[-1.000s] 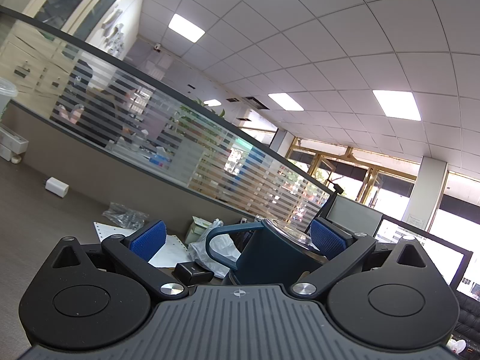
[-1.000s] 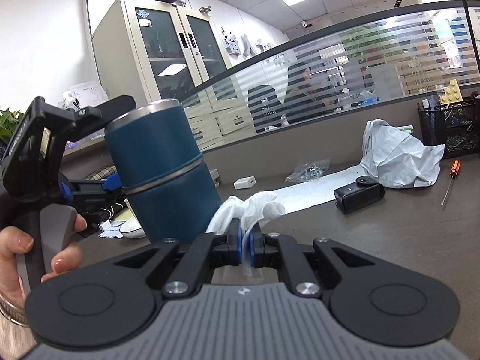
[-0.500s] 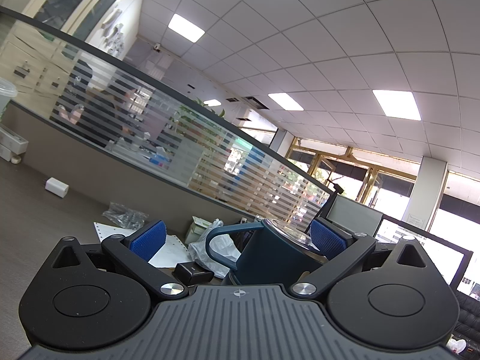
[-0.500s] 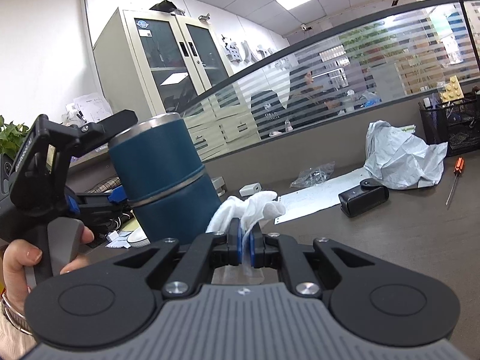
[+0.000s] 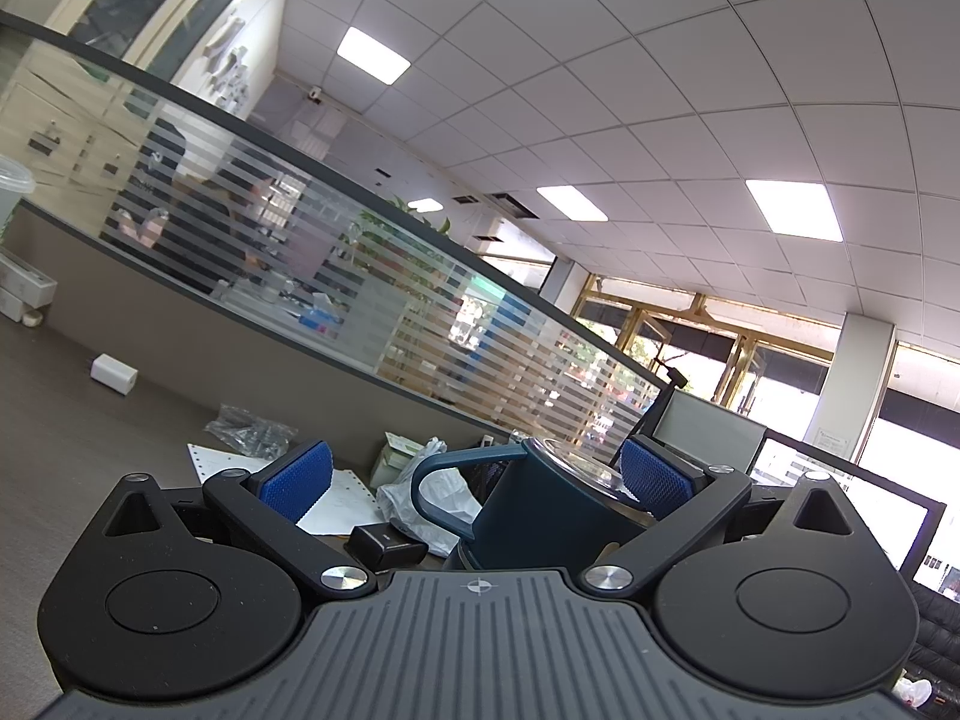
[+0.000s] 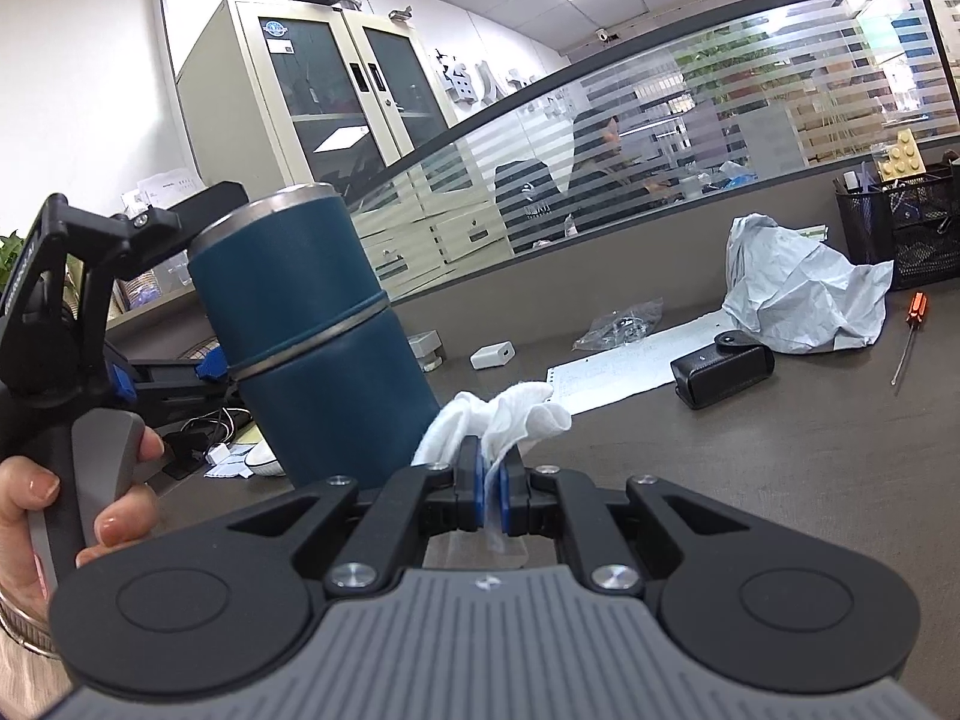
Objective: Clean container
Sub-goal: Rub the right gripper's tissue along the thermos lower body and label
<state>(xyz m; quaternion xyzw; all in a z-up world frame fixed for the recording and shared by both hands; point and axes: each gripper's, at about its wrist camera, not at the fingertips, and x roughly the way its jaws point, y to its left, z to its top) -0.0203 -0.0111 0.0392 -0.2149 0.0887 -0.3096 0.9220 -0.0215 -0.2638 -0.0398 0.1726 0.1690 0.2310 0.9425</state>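
A dark blue steel tumbler (image 6: 306, 330) with a loop handle stands on the brown desk, tilted a little. In the left wrist view the tumbler (image 5: 540, 516) sits between my left gripper's (image 5: 480, 474) blue pads; the right pad is at its rim, the left pad (image 5: 298, 479) stands apart from the handle. My right gripper (image 6: 491, 480) is shut on a white cloth (image 6: 498, 420), which hangs just right of the tumbler's lower body, close to or touching it.
On the desk behind lie a black leather case (image 6: 723, 367), a printed sheet (image 6: 618, 369), crumpled white paper (image 6: 804, 294), a plastic bag (image 6: 621, 324), a white charger (image 6: 492, 355), a screwdriver (image 6: 909, 330) and a mesh pen holder (image 6: 900, 228). A glass partition runs behind.
The right gripper with the cloth has crept a little closer to the tumbler's side. The left gripper and the tumbler have barely moved.
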